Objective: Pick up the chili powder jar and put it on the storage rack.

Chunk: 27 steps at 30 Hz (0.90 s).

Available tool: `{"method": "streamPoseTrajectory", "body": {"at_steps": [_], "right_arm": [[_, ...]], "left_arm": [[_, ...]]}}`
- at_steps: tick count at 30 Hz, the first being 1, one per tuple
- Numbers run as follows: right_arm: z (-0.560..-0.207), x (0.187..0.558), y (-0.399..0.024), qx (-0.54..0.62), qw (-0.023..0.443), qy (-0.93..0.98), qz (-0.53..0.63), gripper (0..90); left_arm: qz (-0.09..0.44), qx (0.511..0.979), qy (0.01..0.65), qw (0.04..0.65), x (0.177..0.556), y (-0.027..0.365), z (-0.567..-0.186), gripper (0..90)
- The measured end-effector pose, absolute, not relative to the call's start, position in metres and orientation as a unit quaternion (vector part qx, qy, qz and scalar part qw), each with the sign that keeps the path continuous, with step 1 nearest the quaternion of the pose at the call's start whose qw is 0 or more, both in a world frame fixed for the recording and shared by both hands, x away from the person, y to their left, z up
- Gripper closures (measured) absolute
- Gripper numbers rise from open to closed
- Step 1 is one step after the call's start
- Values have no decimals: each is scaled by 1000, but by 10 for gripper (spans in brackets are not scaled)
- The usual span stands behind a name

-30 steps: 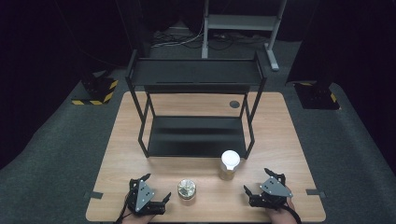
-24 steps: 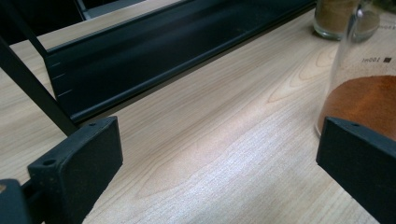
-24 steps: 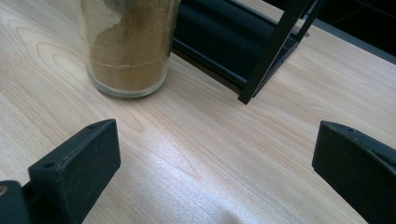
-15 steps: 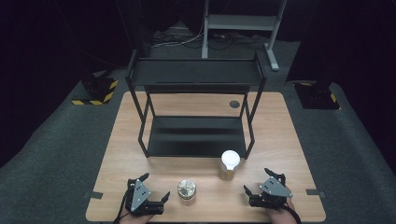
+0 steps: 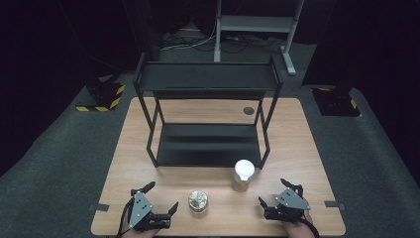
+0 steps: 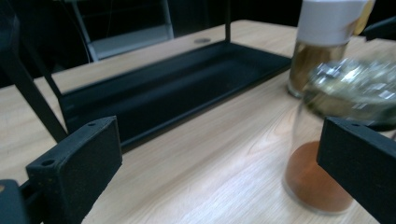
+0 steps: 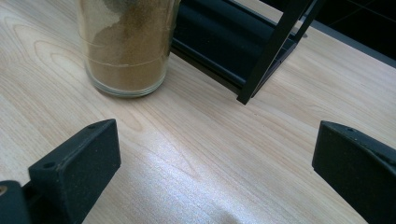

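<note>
Glass is what both jars look to be made of, so I judge them stiff, smooth and breakable, and fairly light with their partial fills. The short jar [image 5: 198, 202] with the shiny metallic lid stands on the wooden table [image 5: 307, 148] just beside the left gripper [image 5: 157, 206], whose jaws are spread wide with nothing between them; in the left gripper view this jar [image 6: 336, 140] sits at the right jaw, a layer of reddish-brown powder in its bottom. The taller jar [image 5: 242, 176] with the white cap stands near the front right leg of the black shelf rack [image 5: 208, 79], forward and to the left of the right gripper [image 5: 276, 197], which is also spread apart and empty. The glass may slip, so a hold across the straight wall below the lid seems safest, square and not too hard. The short jar's lid is blurred and I cannot tell whether it screws on. In the right gripper view the tall jar [image 7: 126, 46] is cut off at the top, showing tan powder but no cap, and any labels cannot be made out
</note>
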State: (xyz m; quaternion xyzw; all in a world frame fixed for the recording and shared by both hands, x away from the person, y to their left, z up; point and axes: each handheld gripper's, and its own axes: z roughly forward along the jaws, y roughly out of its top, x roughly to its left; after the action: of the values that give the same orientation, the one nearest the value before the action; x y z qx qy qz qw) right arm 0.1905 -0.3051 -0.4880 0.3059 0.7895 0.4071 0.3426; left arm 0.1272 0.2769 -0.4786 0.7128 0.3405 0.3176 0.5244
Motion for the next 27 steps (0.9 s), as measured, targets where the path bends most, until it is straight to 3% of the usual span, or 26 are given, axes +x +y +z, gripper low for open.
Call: {"method": "streamPoseTrajectory", "body": {"at_steps": [27], "right_arm": [[-488,190,-304,301,343,793,403,0]], "left_arm": [[295,707,291,573,124,258,-472,3]]}}
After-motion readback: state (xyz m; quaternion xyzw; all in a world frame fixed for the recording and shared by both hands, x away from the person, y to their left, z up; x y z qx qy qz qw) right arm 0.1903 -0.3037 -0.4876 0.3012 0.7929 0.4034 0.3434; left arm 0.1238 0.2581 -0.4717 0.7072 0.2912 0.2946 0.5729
